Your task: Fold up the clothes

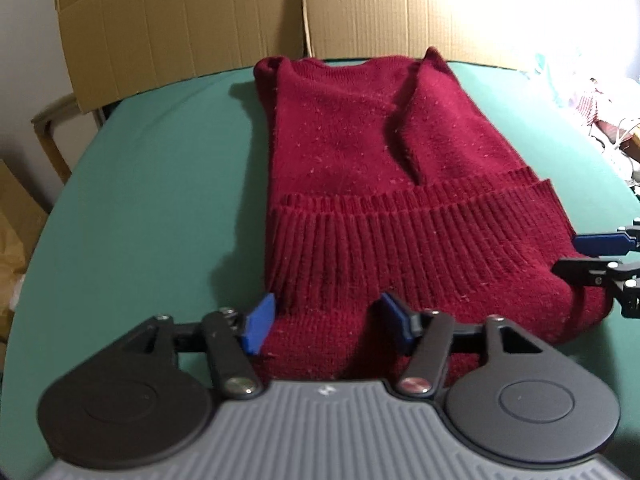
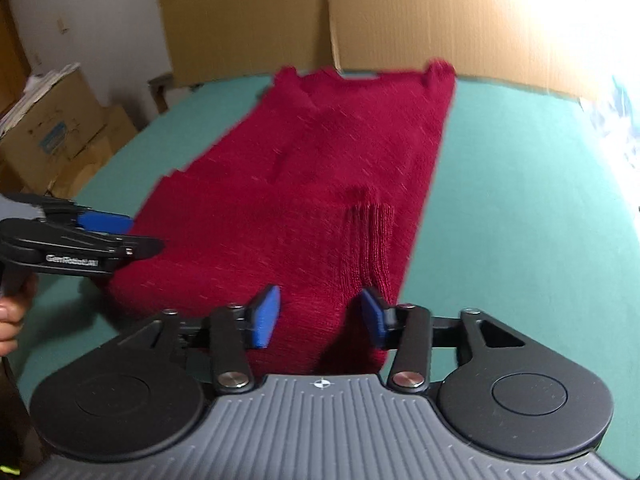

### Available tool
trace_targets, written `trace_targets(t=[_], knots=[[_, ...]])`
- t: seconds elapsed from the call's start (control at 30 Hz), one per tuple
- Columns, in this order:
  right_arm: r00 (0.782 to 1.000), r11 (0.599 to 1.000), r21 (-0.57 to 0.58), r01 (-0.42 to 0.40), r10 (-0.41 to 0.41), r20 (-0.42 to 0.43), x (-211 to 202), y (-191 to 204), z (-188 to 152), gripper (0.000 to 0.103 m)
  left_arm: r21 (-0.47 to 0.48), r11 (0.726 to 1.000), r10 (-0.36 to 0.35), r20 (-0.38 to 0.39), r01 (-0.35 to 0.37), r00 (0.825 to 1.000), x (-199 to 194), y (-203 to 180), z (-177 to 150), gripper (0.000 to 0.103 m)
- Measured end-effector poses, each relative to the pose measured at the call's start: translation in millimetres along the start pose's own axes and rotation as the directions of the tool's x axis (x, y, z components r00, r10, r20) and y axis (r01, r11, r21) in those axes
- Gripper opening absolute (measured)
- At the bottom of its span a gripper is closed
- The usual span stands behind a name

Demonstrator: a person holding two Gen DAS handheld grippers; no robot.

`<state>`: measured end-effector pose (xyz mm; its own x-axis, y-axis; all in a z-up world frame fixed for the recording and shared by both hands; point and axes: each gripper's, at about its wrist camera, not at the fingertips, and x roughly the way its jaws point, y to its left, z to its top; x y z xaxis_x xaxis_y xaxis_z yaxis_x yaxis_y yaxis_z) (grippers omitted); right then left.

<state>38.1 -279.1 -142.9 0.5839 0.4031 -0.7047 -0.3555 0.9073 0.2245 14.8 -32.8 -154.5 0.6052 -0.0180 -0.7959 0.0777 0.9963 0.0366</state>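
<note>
A dark red knitted sweater [image 1: 360, 140] lies flat on the green table [image 1: 160, 200], sides folded in, neck at the far end and ribbed hem toward me. My left gripper [image 1: 326, 322] stands open over the hem's near left corner, fabric lying between its blue pads [image 1: 260, 324] without being pinched. The right gripper [image 1: 568, 256] enters from the right edge at the hem's other corner. In the right wrist view the sweater [image 2: 320, 168] is blurred; my right gripper [image 2: 320, 316] is open astride its near right corner, and the left gripper [image 2: 146, 234] reaches in from the left.
Large cardboard sheets [image 1: 180, 20] stand behind the table's far edge. Cardboard boxes [image 2: 52, 132] are stacked on the floor to the left. A person's hand [image 2: 12, 320] holds the left gripper. Pale cloth and clutter [image 1: 592, 100] lie off the table's right side.
</note>
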Motion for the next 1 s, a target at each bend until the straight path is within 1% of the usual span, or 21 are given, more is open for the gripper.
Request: trace_targets(t=[0.1,0.2,0.27,0.33,0.4,0.5,0.57,0.63,0.7,0.83,0.87,0.93,1.0], knots=[[1.0,1.0,-0.001,-0.02,0.02,0.009,0,-2,0,0.053,0.019,1.0,0.007,-0.005,-0.007,1.0,7,-5,2,0.076],[1.0,1.0,-0.015,-0.017,0.017,0.015,0,1,-1,0.055,0.023,1.0,0.0,-0.009,0.0,1.0,10,-3,3,0.078],[1.0,1.0,-0.008,-0.02,0.02,0.019,-1,-1,-1,0.055,0.018,1.0,-0.014,-0.017,0.014,1.0,10,0,5,0.077],[0.999,0.999,0.031,-0.015,0.014,0.036,-9,-6,-1,0.055,0.022,0.999,-0.032,0.001,0.032,0.999,4,1,8,0.068],[0.999,0.997,0.07,-0.012,0.008,0.053,-17,-12,-1,0.055,0.025,0.998,-0.052,0.023,0.051,0.998,-3,4,12,0.065],[0.999,0.992,0.124,0.003,-0.008,0.045,-26,-22,-2,0.055,0.03,0.995,-0.095,0.054,0.094,0.994,-13,8,17,0.065],[0.999,0.988,0.15,0.034,-0.04,0.035,-32,-25,-4,0.056,0.039,0.992,-0.124,0.072,0.122,0.99,-21,12,20,0.067],[0.997,0.983,0.168,0.072,-0.077,0.025,-38,-26,-6,0.056,0.058,0.989,-0.14,0.087,0.135,0.986,-28,16,21,0.073],[0.994,0.979,0.178,0.102,-0.108,0.022,-44,-25,-10,0.056,0.088,0.987,-0.142,0.096,0.133,0.985,-35,24,17,0.075],[0.991,0.977,0.167,0.135,-0.136,-0.005,-51,-12,-18,0.058,0.109,0.983,-0.156,0.044,0.151,0.987,-39,43,-5,0.076],[0.99,0.978,0.159,0.138,-0.137,-0.014,-51,-8,-20,0.06,0.113,0.981,-0.161,0.034,0.156,0.986,-40,47,-11,0.076],[0.989,0.98,0.13,0.149,-0.146,-0.03,-52,1,-24,0.066,0.121,0.978,-0.171,0.018,0.167,0.985,-41,52,-25,0.082],[0.986,0.981,0.102,0.165,-0.161,-0.045,-52,8,-29,0.066,0.113,0.977,-0.185,0.012,0.182,0.983,-39,57,-33,0.083]])
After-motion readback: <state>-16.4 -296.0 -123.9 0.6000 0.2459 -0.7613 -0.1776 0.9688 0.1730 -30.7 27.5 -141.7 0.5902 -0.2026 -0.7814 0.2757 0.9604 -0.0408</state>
